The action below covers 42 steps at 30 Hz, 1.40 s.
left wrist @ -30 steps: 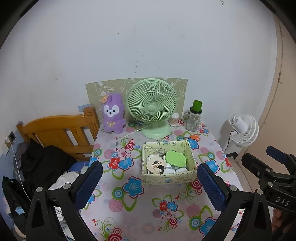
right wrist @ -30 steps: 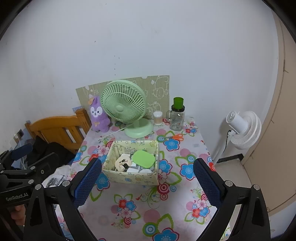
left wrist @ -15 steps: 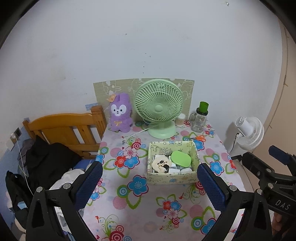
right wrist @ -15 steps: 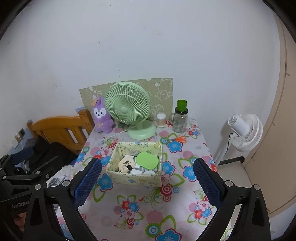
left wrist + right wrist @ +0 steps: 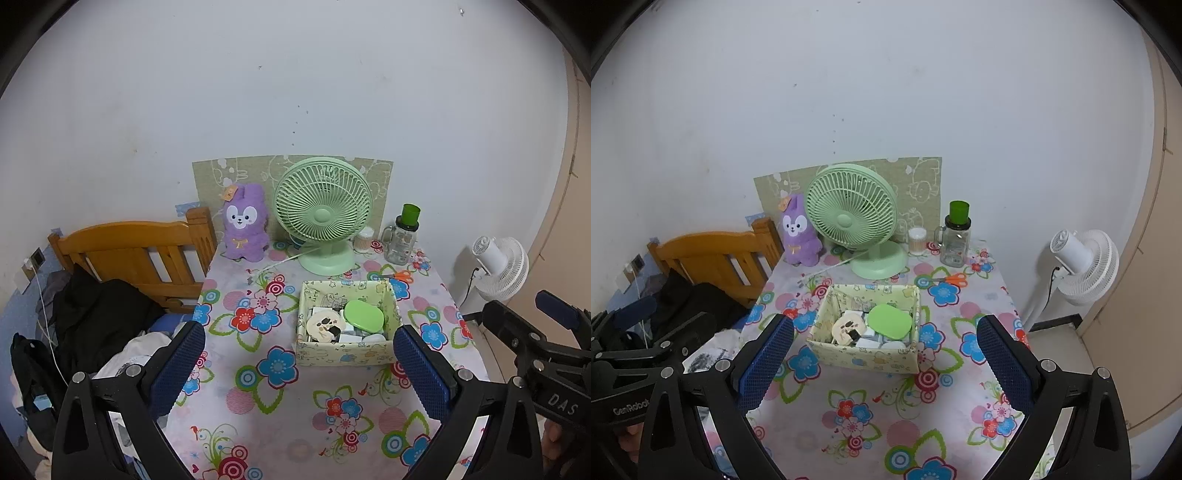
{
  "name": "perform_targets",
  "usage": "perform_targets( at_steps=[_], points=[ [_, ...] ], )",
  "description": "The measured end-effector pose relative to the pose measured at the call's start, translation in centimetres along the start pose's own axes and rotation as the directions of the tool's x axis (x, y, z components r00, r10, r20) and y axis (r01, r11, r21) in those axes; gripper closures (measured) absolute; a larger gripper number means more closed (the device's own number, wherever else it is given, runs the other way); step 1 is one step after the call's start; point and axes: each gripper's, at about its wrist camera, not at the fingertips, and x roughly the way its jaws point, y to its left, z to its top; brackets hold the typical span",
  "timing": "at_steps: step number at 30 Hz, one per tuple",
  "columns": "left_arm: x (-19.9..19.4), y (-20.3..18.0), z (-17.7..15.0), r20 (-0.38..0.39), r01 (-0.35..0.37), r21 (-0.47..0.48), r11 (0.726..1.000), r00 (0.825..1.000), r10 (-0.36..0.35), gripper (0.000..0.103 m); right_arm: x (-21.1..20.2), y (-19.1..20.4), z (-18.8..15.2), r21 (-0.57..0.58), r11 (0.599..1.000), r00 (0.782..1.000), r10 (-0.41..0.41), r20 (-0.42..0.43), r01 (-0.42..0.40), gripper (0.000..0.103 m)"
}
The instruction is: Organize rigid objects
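1. Blue-padded left claw point(image 5: 298, 363): jaws spread wide, nothing between them, hovering above the near part of the surface point(image 5: 280, 413). Right claw point(image 5: 885, 363): same, spread wide and empty, also raised off the floral cloth.
2. Just ahead of both claws, roughly centred between the fingers: the patterned box point(image 5: 347, 354). Inside it, packed together: a green oval lid point(image 5: 364, 315), a round cream disc with dark spots point(image 5: 326, 325), plus several small white pieces I can't identify.
3. Beyond the box, slightly right: orange scissors point(image 5: 398, 275) lying loose on the surface, apart from the box. Looks like the one small rigid item not yet binned.
4. Further out along the wall: green desk fan point(image 5: 323, 214), purple plush rabbit point(image 5: 245, 227), a small jar point(image 5: 364, 239), glass mug with green cap point(image 5: 403, 240). All upright; probably stay as they are.
5. Off the surface: wooden bed frame point(image 5: 129, 254) to the left, white floor fan point(image 5: 500, 264) to the right.
6. Judgement: mostly done, since the box is loaded and the rest of the cloth is bare. Left: scissors, if they count. Otherwise finished and claws just parked.
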Motion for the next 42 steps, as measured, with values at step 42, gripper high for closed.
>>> perform_targets(
  at_steps=[42],
  points=[
    [-0.1, -1.2, -0.2, 0.012, 0.007, 0.048, 0.999, 1.0, -0.007, 0.0, -0.4, -0.7, -0.3, 0.032, 0.999, 1.0, -0.022, -0.004, 0.023, 0.002]
  ],
)
